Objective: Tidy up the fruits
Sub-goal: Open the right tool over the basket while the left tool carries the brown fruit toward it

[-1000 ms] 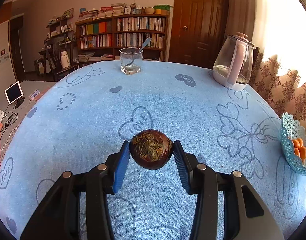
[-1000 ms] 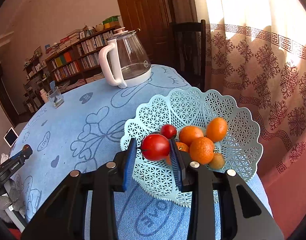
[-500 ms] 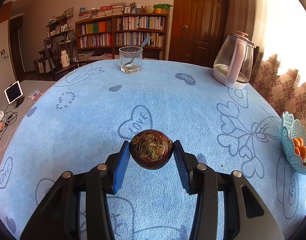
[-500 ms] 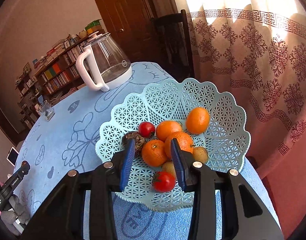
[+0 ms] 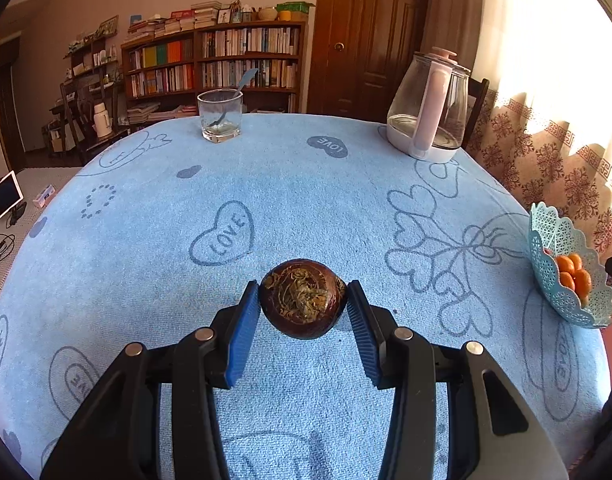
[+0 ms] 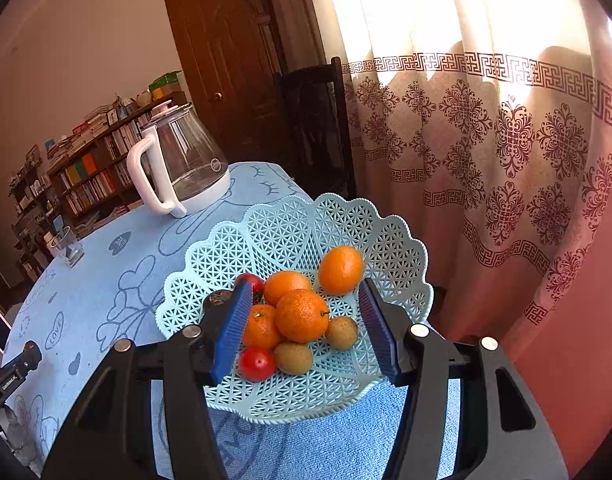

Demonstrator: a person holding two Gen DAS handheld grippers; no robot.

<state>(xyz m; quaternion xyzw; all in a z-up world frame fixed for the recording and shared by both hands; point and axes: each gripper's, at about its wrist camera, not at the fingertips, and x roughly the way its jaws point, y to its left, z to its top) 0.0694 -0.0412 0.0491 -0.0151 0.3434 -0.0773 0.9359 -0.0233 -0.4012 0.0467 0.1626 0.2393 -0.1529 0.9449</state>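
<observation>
My left gripper [image 5: 303, 320] is shut on a dark brown, wrinkled round fruit [image 5: 303, 298] and holds it just above the blue tablecloth [image 5: 266, 184]. My right gripper [image 6: 306, 328] is open and empty, hovering over the pale blue lattice basket [image 6: 290, 224]. The basket holds several oranges [image 6: 302, 315], two small red fruits [image 6: 256, 363], two brownish fruits [image 6: 293, 357] and a dark fruit [image 6: 220, 299] partly hidden behind my left finger. The basket also shows at the right edge of the left wrist view [image 5: 562, 240].
A glass kettle with a white handle [image 5: 428, 118] stands at the table's far right. A drinking glass with a spoon [image 5: 220, 116] stands at the far middle. A chair [image 6: 318, 128] and a patterned curtain [image 6: 506, 140] are behind the basket. A bookshelf lines the wall.
My right gripper let go of the red fruit, which now lies at the basket's near side, and its jaws have opened wider. The left gripper still holds the dark fruit, barely moved.
</observation>
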